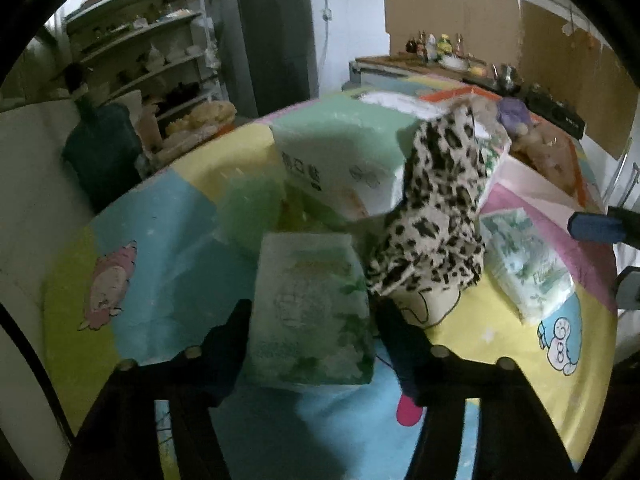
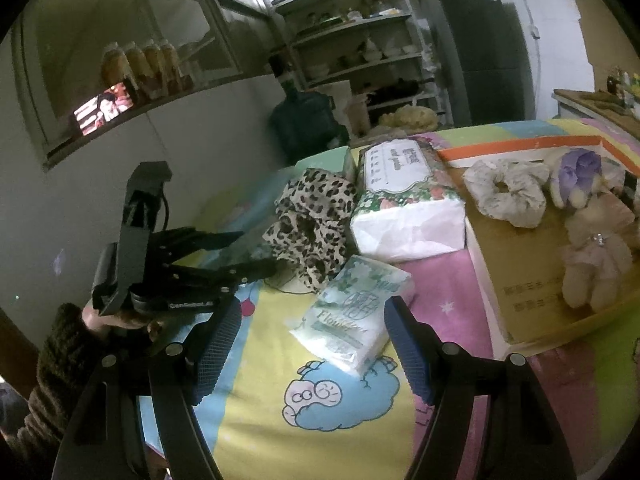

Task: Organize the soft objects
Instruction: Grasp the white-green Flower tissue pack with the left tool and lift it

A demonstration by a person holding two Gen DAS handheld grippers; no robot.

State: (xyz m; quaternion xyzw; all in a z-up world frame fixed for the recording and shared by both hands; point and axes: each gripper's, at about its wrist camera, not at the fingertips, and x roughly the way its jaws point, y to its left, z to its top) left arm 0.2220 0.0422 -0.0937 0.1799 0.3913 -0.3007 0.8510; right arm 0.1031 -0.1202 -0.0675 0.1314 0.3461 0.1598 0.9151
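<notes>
A small green floral tissue pack (image 1: 312, 312) stands between the fingers of my left gripper (image 1: 312, 309), whose pads touch both its sides. Just right of it lies a leopard-print scrunchie (image 1: 432, 208), which leans on a large tissue pack (image 2: 404, 200). In the right wrist view the left gripper (image 2: 256, 251) reaches in beside that scrunchie (image 2: 312, 224). My right gripper (image 2: 313, 306) hangs open over the table. A second small tissue pack (image 2: 352, 320) lies ahead of it, untouched. A cardboard box (image 2: 520, 280) at the right holds a white floral scrunchie (image 2: 506, 196) and plush toys (image 2: 596, 256).
A bright cartoon cloth (image 2: 320, 420) covers the table. A dark-sleeved hand (image 2: 60, 360) holds the left gripper. Behind the table stand a blue water jug (image 2: 308, 120), shelves (image 2: 360, 40) and a dark fridge (image 2: 480, 48). A cluttered counter (image 1: 460, 64) runs along the far wall.
</notes>
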